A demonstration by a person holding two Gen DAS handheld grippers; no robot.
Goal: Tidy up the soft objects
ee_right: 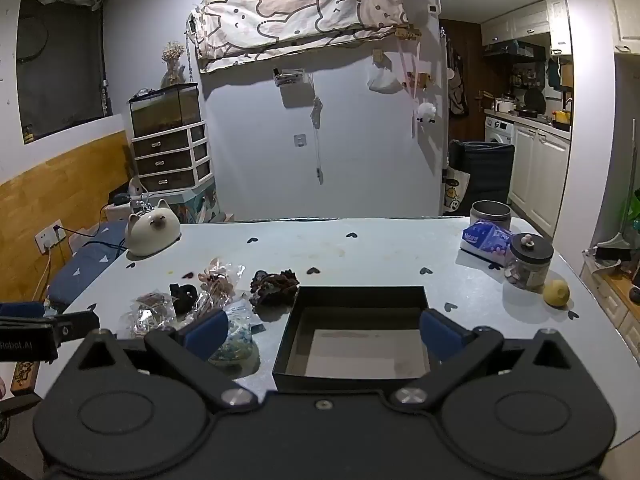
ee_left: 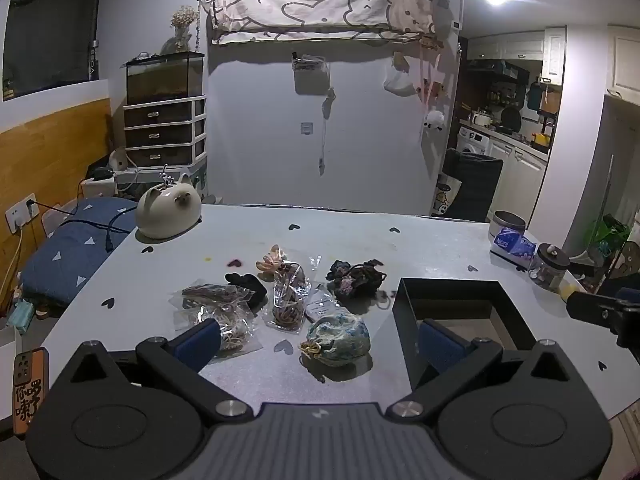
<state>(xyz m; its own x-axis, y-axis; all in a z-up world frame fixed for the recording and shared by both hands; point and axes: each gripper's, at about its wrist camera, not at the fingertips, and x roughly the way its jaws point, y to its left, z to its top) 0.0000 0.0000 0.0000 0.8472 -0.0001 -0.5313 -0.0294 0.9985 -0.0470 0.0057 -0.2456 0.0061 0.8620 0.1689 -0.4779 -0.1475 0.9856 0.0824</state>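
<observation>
Left wrist view: table [ee_left: 400, 240] w/ black box [ee_left: 404, 312] toward its near right edge, blue-green pouch [ee_left: 340, 338] just left of box, dead ahead btwn wide-open empty left gripper [ee_left: 318, 342]; right gripper [ee_right: 322, 334], also spread & empty, faces the box, so left's nearer.

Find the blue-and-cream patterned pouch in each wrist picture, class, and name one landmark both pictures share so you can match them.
Left wrist view: the patterned pouch lies low at centre, between the open jaws, left of the black box.
Right wrist view: the pouch sits lower left, partly hidden behind the left blue pad, left of the box.
Shared landmark: the white cat figurine at the table's far left corner.
</observation>
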